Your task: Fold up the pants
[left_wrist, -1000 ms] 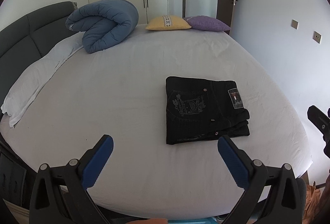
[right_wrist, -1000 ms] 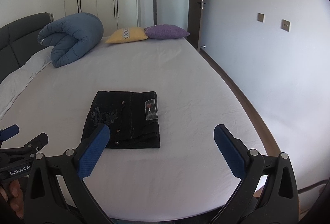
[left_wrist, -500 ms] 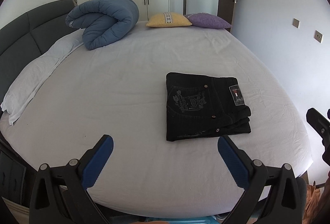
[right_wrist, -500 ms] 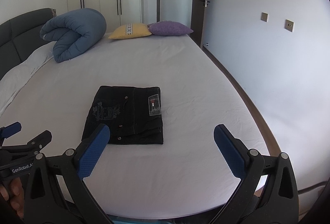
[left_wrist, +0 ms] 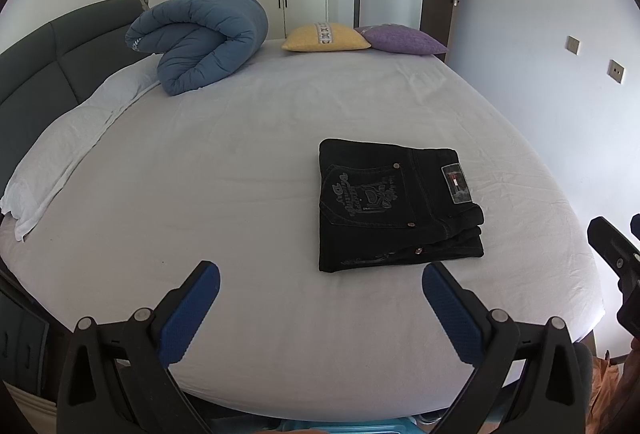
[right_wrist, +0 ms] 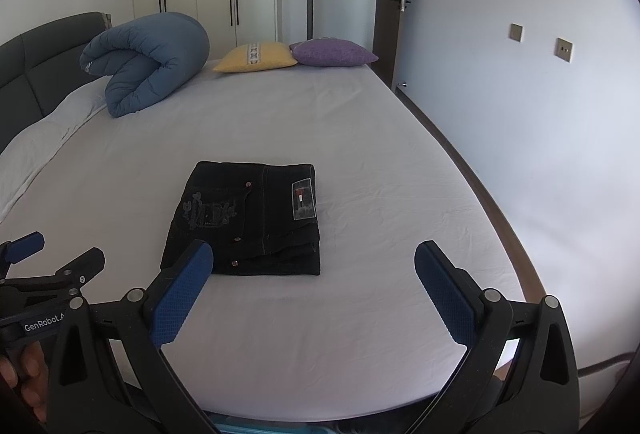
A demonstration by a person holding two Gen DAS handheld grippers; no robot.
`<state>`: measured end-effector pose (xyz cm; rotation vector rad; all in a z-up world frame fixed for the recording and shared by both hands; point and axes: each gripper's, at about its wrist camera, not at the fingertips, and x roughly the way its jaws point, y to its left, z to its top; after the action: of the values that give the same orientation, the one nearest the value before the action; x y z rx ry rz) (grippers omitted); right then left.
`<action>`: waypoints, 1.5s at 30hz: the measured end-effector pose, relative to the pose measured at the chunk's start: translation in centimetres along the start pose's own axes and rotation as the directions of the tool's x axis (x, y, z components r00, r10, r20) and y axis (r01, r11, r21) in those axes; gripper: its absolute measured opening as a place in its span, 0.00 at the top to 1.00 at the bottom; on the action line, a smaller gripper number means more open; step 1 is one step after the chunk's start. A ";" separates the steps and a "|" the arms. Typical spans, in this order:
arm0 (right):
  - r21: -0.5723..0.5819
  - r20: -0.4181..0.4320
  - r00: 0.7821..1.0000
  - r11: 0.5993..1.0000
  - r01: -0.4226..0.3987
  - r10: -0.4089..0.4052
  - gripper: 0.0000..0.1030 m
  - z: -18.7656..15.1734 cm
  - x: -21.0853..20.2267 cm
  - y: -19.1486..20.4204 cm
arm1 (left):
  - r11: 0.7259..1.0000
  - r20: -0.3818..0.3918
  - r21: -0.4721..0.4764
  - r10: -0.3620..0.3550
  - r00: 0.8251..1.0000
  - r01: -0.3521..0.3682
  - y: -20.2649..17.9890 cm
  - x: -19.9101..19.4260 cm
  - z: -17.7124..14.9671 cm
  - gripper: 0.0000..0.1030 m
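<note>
The black pants (left_wrist: 392,206) lie folded into a compact rectangle on the white bed (left_wrist: 240,162), back pocket embroidery and a label facing up. They also show in the right wrist view (right_wrist: 250,218). My left gripper (left_wrist: 320,298) is open and empty, held above the bed's near edge, short of the pants. My right gripper (right_wrist: 314,274) is open and empty, also near the front edge; its left finger overlaps the pants' near corner in the image. The left gripper (right_wrist: 24,258) shows at the right view's left edge.
A rolled blue duvet (left_wrist: 200,38) lies at the far left by the grey headboard (left_wrist: 44,66). A yellow pillow (left_wrist: 325,37) and a purple pillow (left_wrist: 404,40) sit at the far edge. A white pillow (left_wrist: 68,142) lies along the left side. A wall runs on the right.
Both grippers have tilted slightly upward and back, so the pants sit a little higher in both views. Both stay open and empty; the pants have not moved.
</note>
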<state>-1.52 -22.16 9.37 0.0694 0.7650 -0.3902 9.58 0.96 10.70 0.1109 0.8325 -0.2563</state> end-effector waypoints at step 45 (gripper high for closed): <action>-0.003 -0.015 1.000 1.000 -0.006 0.006 0.00 -0.5 0.5 0.5 | 1.000 -0.014 -0.004 -0.029 0.999 0.029 -0.5 0.3 -0.1 0.00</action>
<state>-1.30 -21.77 8.61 0.0718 0.7796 -0.3835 9.57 0.46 10.42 0.0979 0.8494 -0.2813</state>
